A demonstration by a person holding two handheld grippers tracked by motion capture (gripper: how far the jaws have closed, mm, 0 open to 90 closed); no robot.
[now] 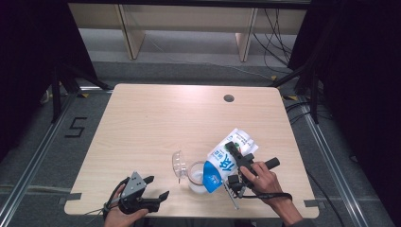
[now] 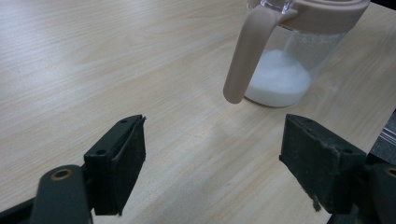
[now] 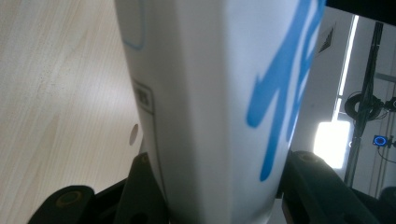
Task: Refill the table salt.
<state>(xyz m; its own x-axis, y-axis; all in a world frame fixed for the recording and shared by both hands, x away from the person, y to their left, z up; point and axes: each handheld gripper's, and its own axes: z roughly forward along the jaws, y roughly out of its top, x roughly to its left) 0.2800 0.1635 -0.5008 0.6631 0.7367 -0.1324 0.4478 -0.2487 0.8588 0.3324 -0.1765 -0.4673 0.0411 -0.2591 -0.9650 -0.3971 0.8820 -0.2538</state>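
Observation:
A white and blue bag [image 1: 227, 158] is tipped with its blue end down over a clear jar [image 1: 196, 177] near the table's front edge. My right gripper [image 1: 235, 161] is shut on the bag [image 3: 210, 93], whose white side with blue print stands between the jaws. The jar [image 2: 285, 70] has a pale pink rim and handle [image 2: 245, 51] and holds white powder [image 2: 279, 79] at the bottom. Its clear lid [image 1: 178, 163] stands up at the jar's left. My left gripper [image 1: 156, 188] rests on the table to the left of the jar, open [image 2: 212, 163], nothing between its jaws.
The wooden table [image 1: 156, 118] has a round cable hole [image 1: 229, 98] at the back right. Dark curtains and metal stands flank the table. Wooden furniture legs stand on the grey floor beyond it.

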